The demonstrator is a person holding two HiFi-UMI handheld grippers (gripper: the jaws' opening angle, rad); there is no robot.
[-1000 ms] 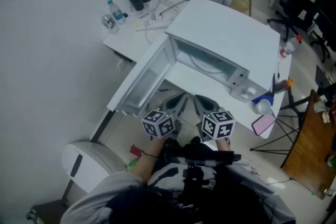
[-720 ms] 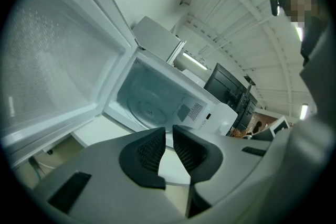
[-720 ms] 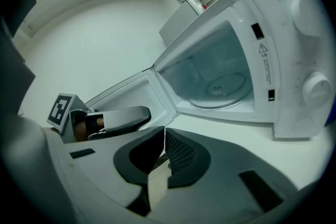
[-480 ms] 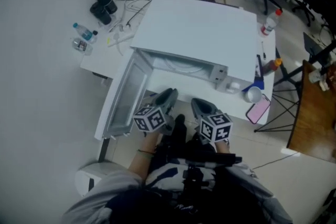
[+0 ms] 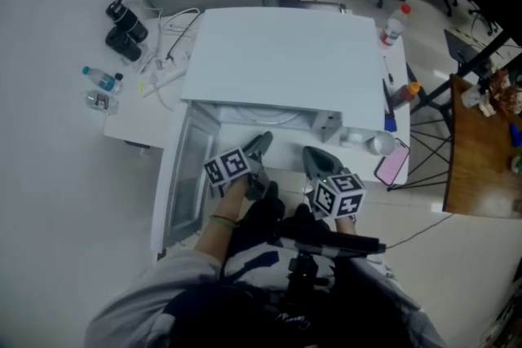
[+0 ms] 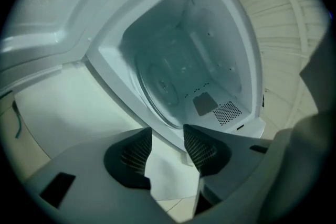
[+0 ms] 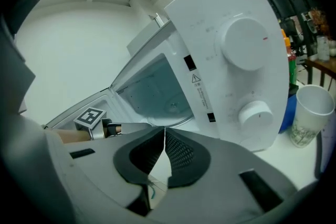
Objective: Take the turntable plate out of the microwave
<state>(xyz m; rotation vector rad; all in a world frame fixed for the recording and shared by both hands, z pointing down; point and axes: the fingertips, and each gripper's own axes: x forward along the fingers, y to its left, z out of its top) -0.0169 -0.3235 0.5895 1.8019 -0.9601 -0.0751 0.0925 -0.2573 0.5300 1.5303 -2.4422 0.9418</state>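
Left gripper (image 6: 168,132) — jaws have just been opening, now apart, nothing between them. Right gripper (image 7: 164,134) jaws pressed together, empty. Turntable plate (image 6: 160,89) lies inside the open microwave (image 5: 285,53) — untouched.

the head view is soft and somewhat dim under even light. the white microwave (image 5: 285,53) top is its brightest patch, and the person's clothing (image 5: 269,297) is nearly black. both gripper views are fisheye, bent at the edges and vignetted to black corners. the left gripper view has a cool teal cast. in both, the near foreground is out of focus.
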